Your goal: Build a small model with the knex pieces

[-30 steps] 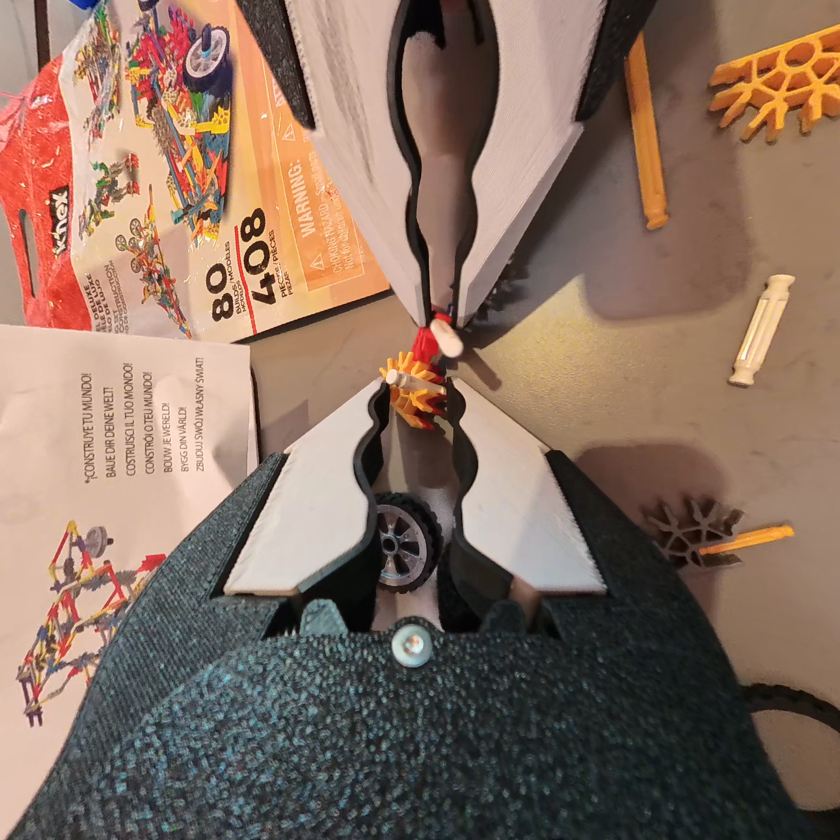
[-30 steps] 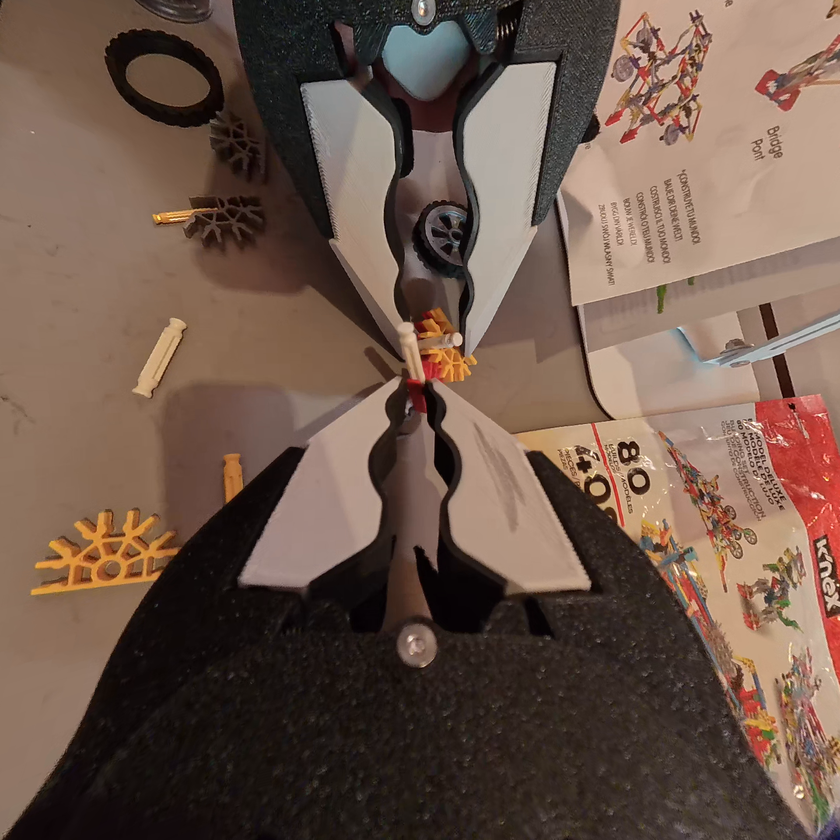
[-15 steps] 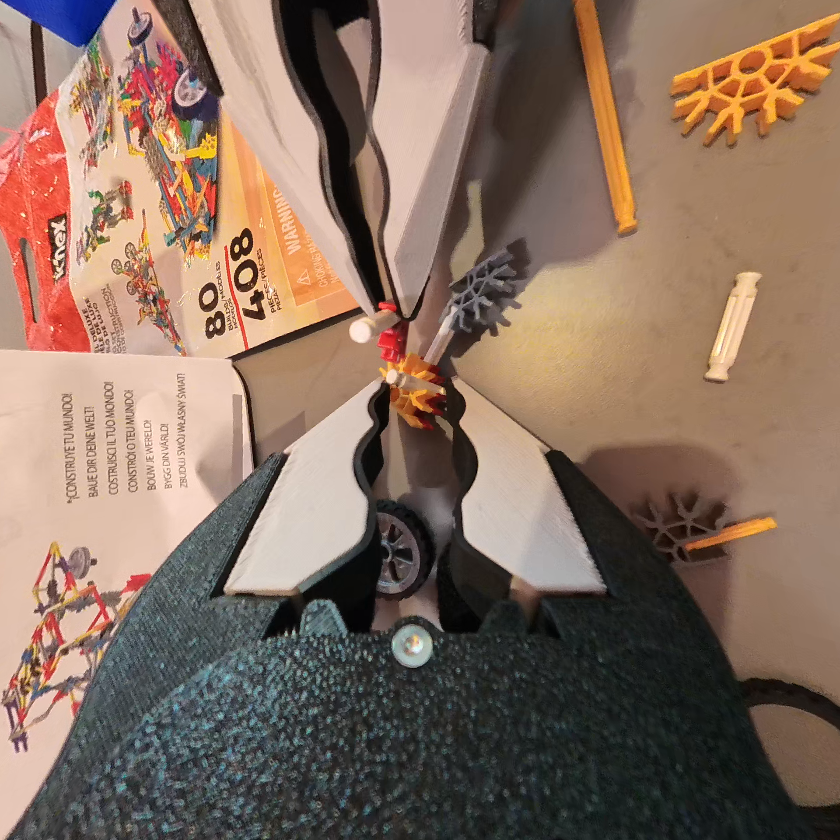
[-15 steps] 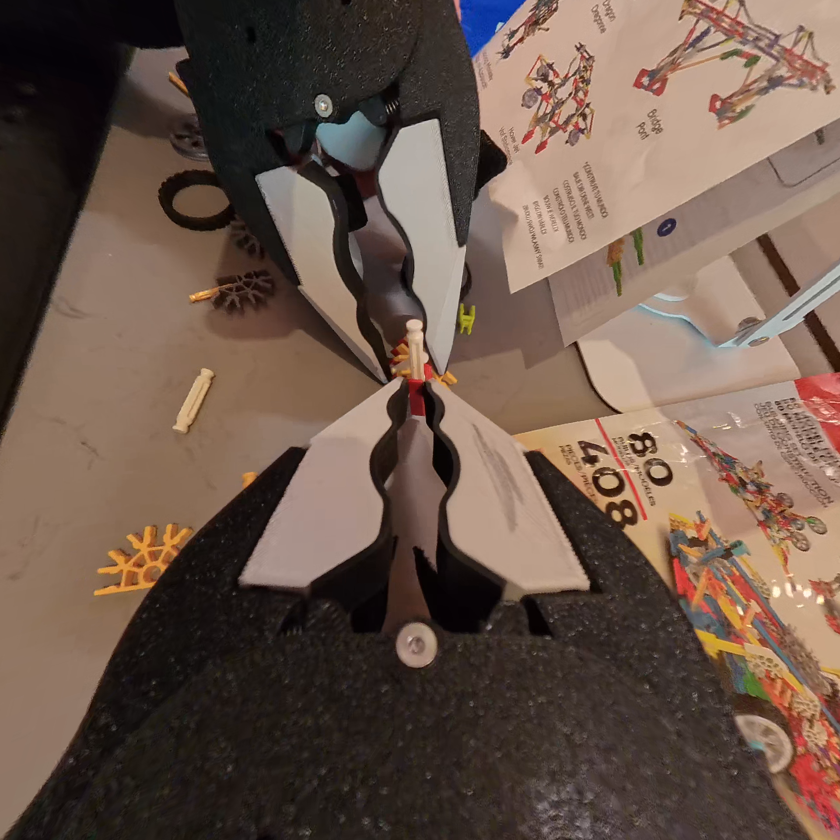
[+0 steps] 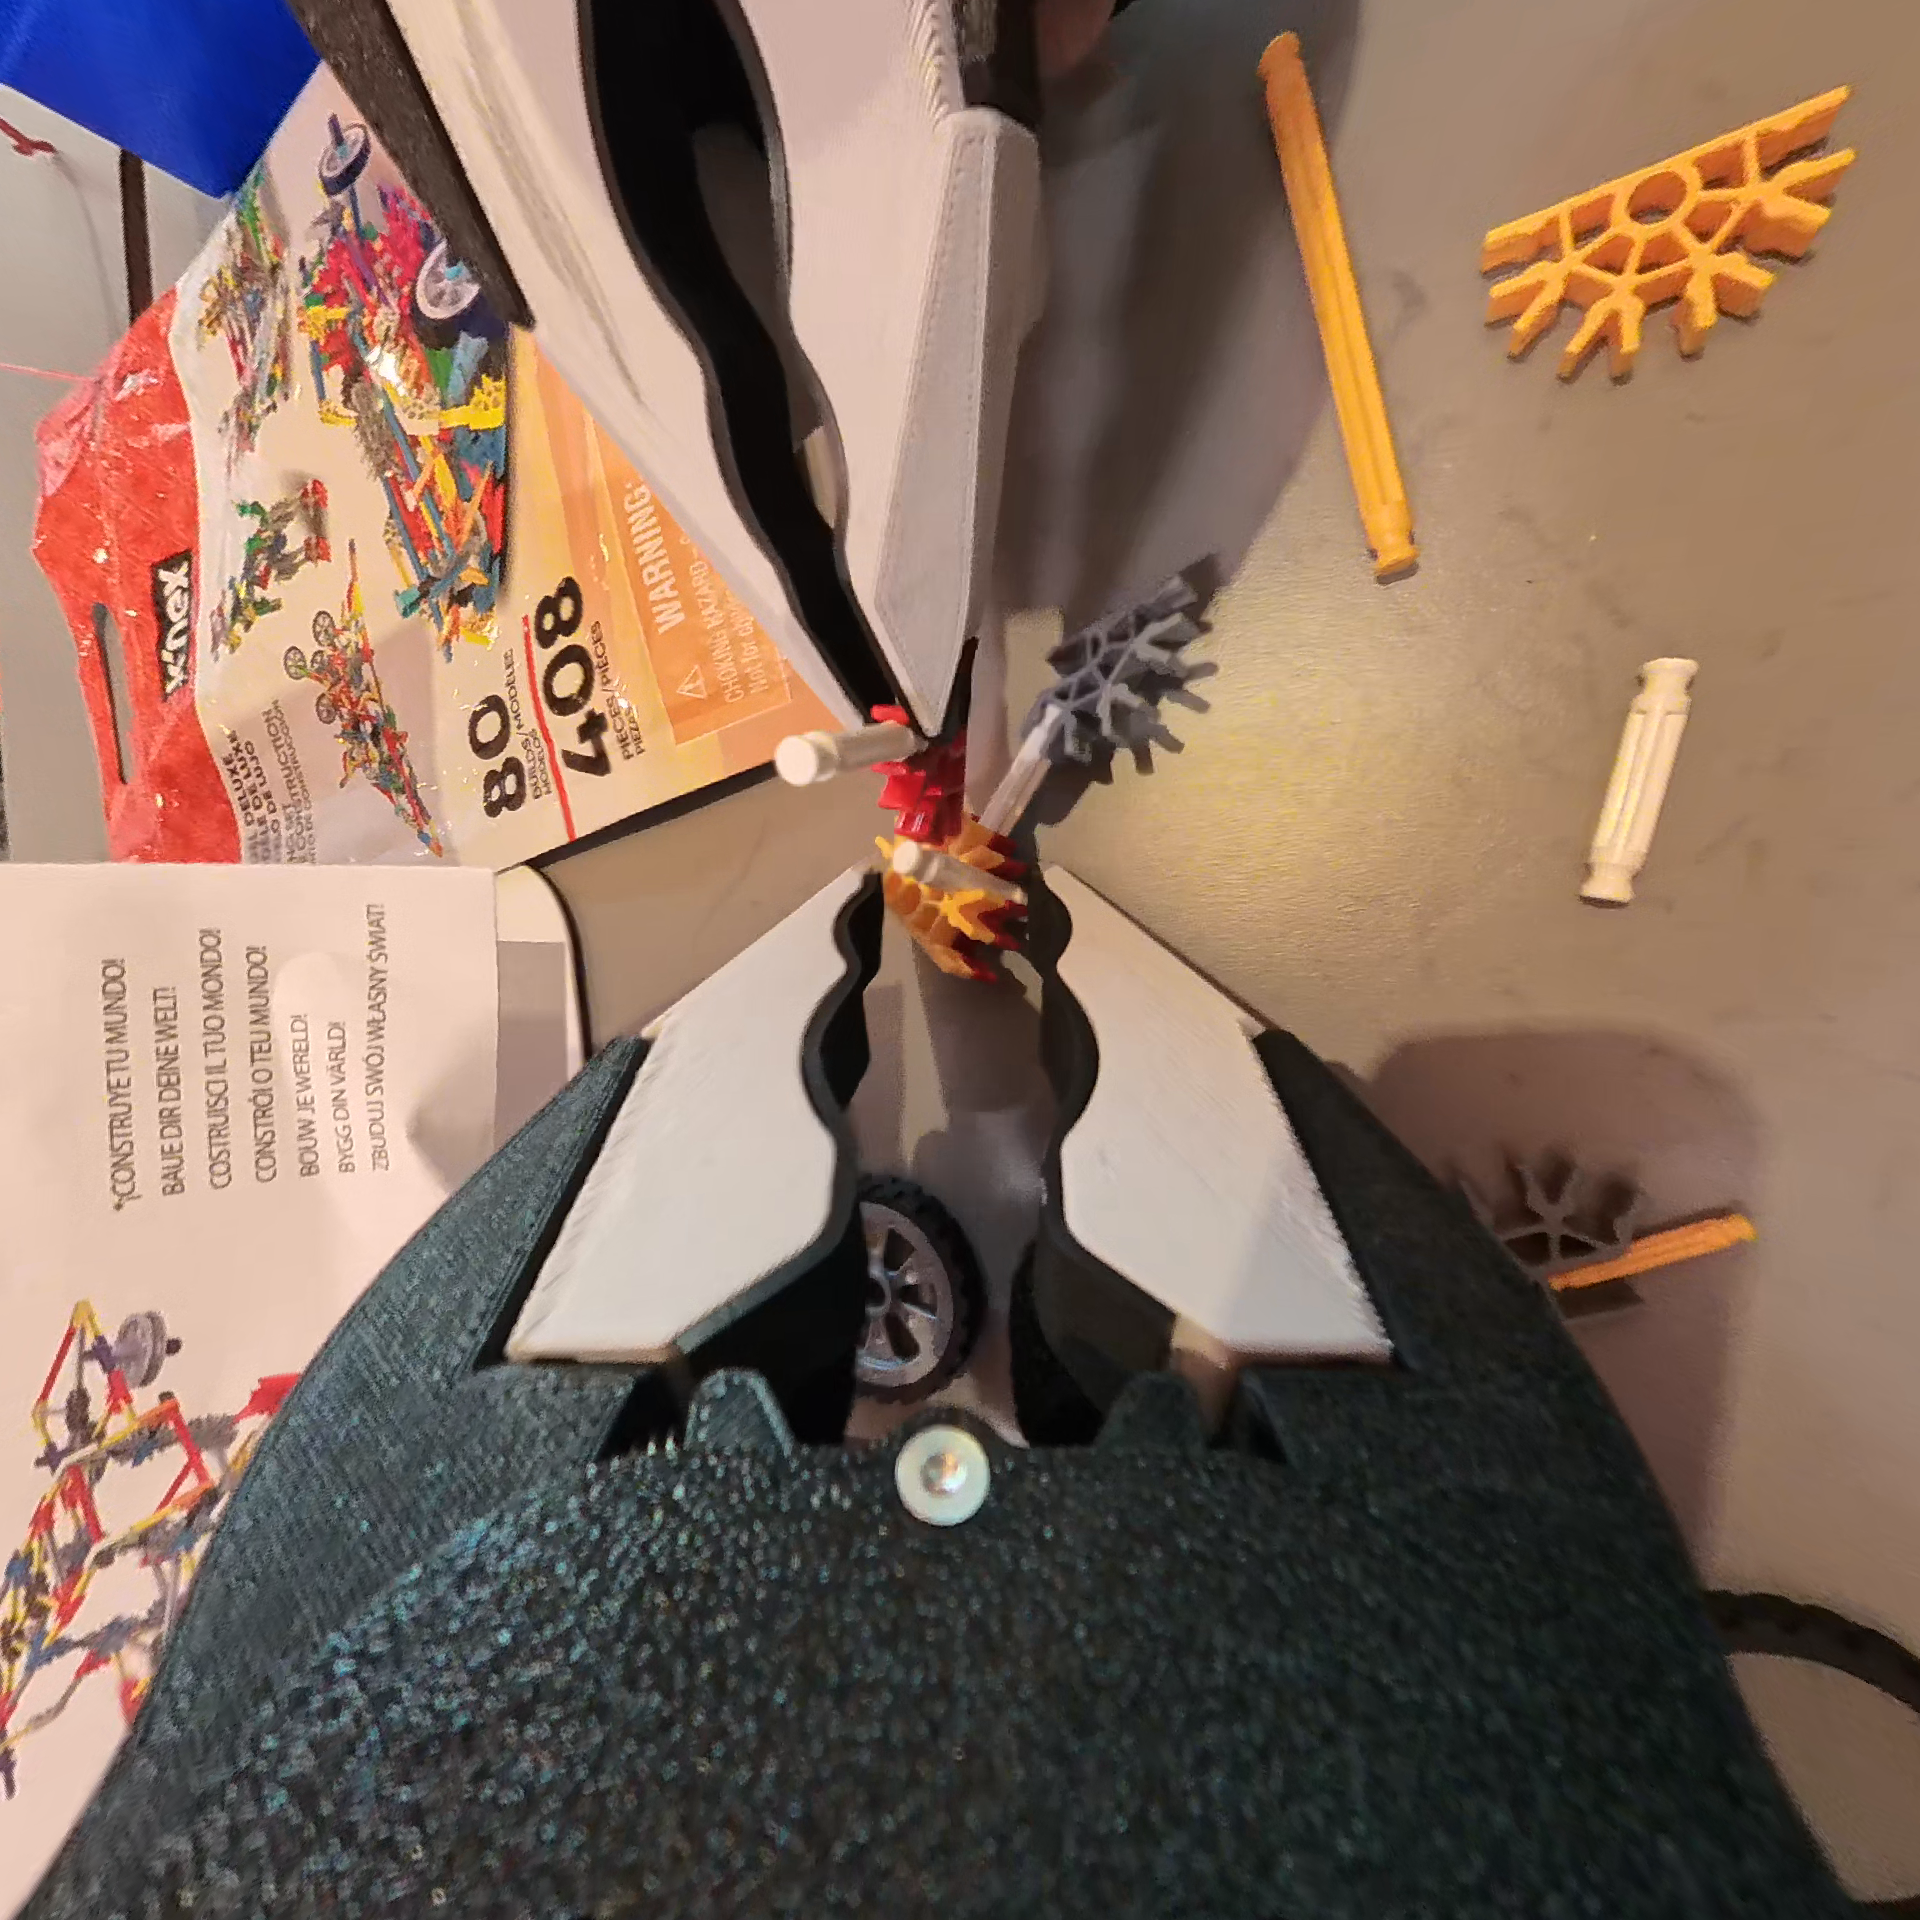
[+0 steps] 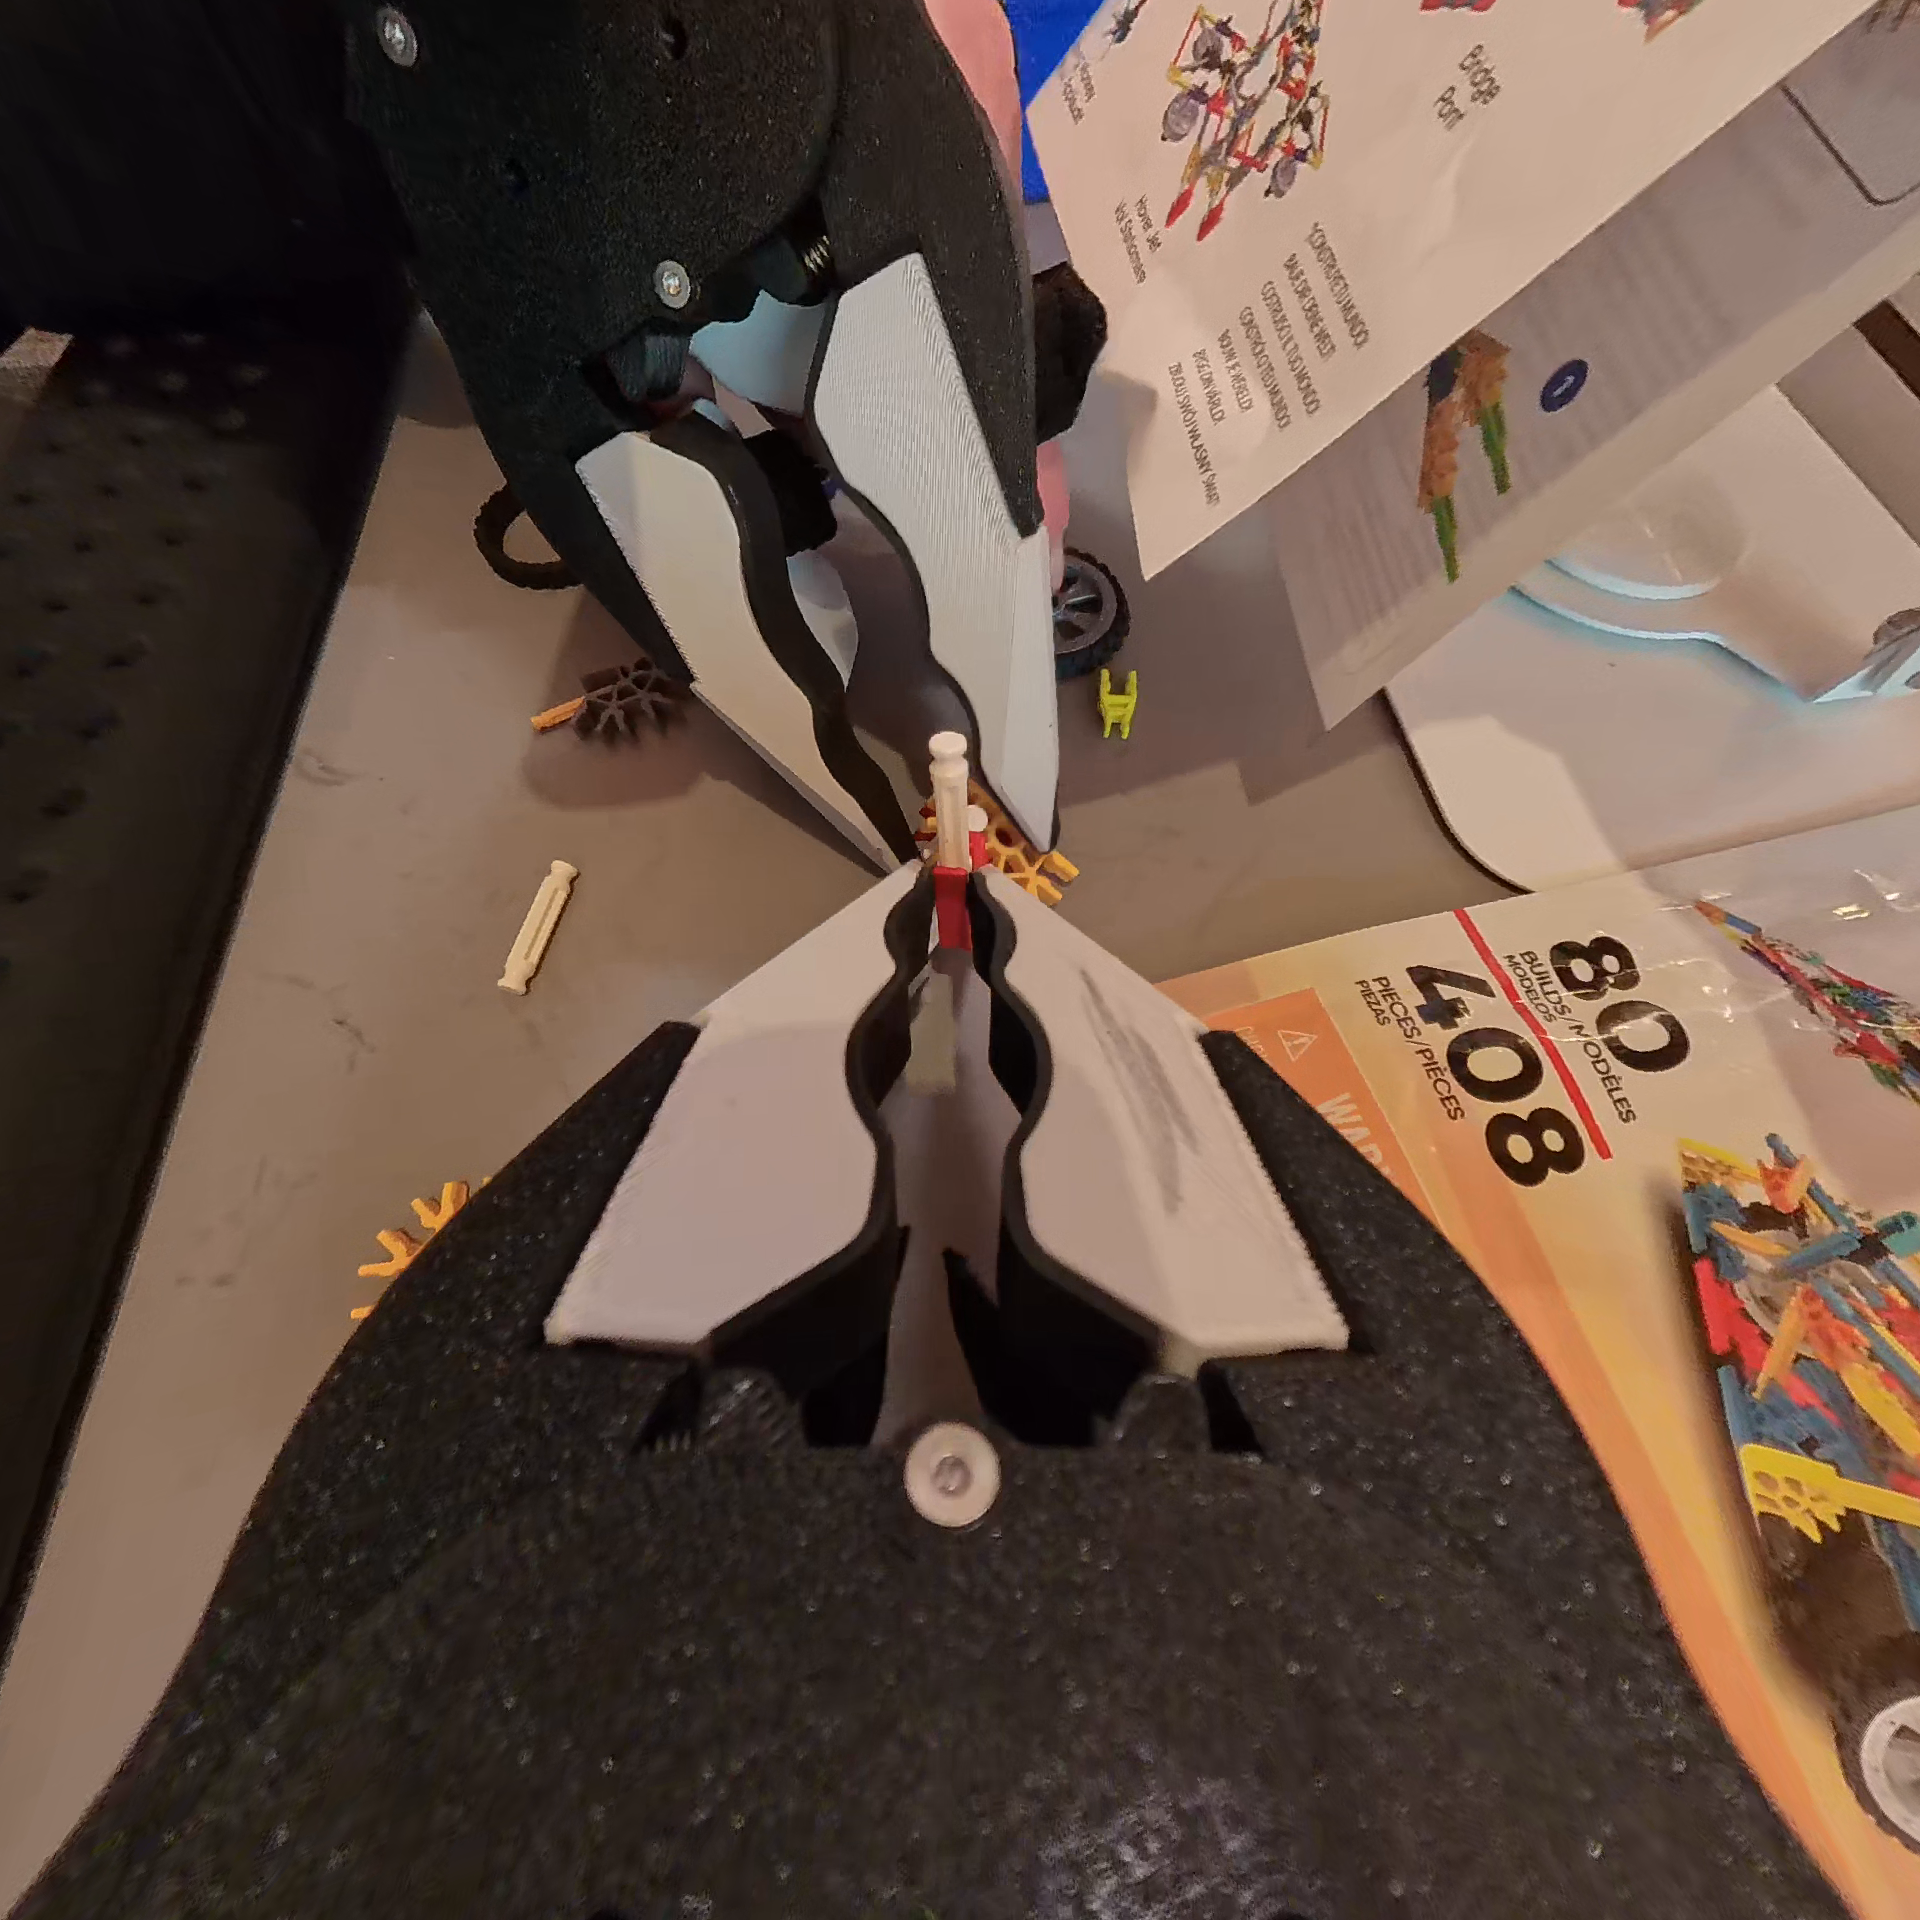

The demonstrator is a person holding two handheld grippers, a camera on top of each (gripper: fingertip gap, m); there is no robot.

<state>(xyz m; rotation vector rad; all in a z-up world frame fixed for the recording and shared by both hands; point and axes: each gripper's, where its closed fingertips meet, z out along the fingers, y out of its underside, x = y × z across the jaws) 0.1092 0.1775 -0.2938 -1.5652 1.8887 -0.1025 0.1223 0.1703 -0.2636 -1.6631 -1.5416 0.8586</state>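
My left gripper (image 5: 956, 899) is shut on a yellow-orange toothed connector (image 5: 961, 894) with a short white rod in it. A second white rod runs from it up to a grey snowflake connector (image 5: 1127, 675). My right gripper (image 5: 925, 717) comes in from the top, shut on a red connector (image 5: 925, 784) that touches the orange one. A white rod (image 5: 842, 753) sticks out of it to the left. In the right wrist view, my right gripper (image 6: 945, 883) pinches the red connector (image 6: 951, 914), its white rod (image 6: 948, 779) points away, and the left gripper (image 6: 977, 842) holds the yellow connector (image 6: 1029, 868).
Loose on the grey table (image 5: 1558, 987) are a long yellow rod (image 5: 1335, 301), an orange fan connector (image 5: 1662, 239), a short white rod (image 5: 1642, 779), a grey connector with an orange rod (image 5: 1569, 1226) and a small wheel (image 5: 914, 1299). A parts bag (image 5: 364, 520) and a leaflet (image 5: 208, 1091) lie left. My two grippers' fingertips are within a few centimetres of each other.
My right gripper has swung and tilted, so the white rod in the red connector now points left instead of right. The grey connector has come into view. Both grips have held.
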